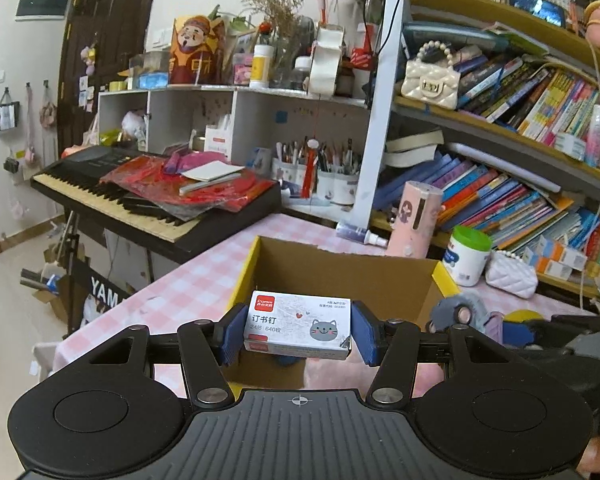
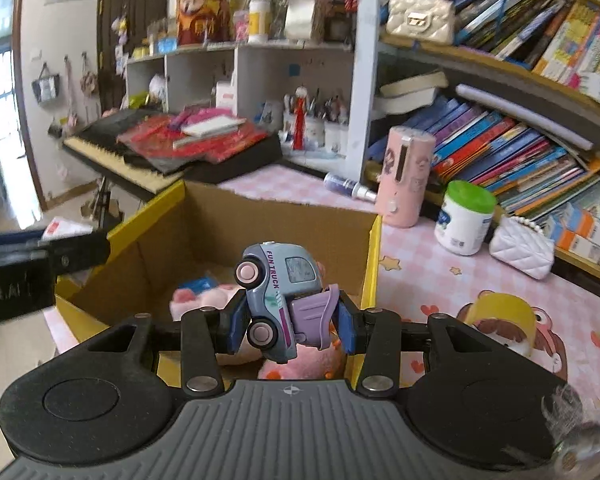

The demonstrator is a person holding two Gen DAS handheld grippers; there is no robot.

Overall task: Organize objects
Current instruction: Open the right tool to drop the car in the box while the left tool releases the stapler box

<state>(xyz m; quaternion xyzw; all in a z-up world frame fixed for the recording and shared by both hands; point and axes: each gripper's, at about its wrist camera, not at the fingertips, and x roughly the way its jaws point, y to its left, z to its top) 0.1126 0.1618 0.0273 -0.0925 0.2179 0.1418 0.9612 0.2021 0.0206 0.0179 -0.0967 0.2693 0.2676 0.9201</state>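
Observation:
My left gripper (image 1: 298,330) is shut on a white staple box (image 1: 298,326) with a cat drawing, held above the near edge of an open cardboard box (image 1: 340,276) with yellow flaps. My right gripper (image 2: 292,322) is shut on a grey-blue toy truck (image 2: 278,300) with pink wheels, tipped on its side, over the same cardboard box (image 2: 284,220). Pink plush toys (image 2: 204,298) and a blue item lie inside the box. The toy truck and right gripper show at the right of the left wrist view (image 1: 464,314). The left gripper shows at the left edge of the right wrist view (image 2: 40,264).
The box stands on a pink checked tablecloth (image 1: 204,280). Behind it are a pink cylinder (image 2: 406,176), a white jar with a green lid (image 2: 466,218), a white quilted purse (image 2: 522,246) and a small spray bottle (image 2: 348,186). A keyboard piano (image 1: 140,196) and crowded bookshelves (image 1: 520,140) stand beyond.

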